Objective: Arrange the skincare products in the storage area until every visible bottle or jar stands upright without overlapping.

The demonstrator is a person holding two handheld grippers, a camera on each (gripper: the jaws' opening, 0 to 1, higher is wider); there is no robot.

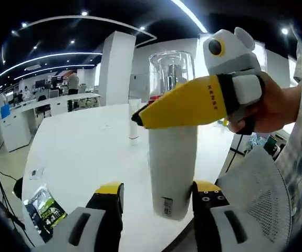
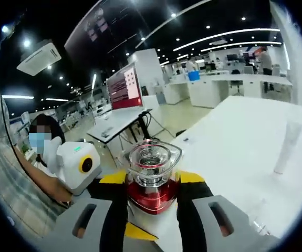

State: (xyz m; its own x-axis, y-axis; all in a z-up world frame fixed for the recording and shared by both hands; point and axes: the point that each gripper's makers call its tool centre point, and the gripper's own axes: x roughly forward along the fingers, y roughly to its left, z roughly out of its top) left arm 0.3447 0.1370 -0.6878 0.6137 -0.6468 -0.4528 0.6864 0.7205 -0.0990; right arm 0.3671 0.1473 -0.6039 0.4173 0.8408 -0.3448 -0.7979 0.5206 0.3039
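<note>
— Where's the bottle?

— The tall white bottle (image 1: 173, 173) stands upright on the white table (image 1: 87, 152), its base between my left gripper (image 1: 158, 197), whose jaws are wide and either side of it. My right gripper (image 2: 152, 197) is clamped just under the clear cap (image 2: 153, 160).

— How would you finish?

— I'd keep it vertical and release gently. Open table lies beyond; a slim tube (image 2: 288, 147) stands well apart, a packet (image 1: 44, 205) near the edge

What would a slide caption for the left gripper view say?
Left gripper straddles a tall white bottle on the white table; right gripper reaches its clear cap.
</note>
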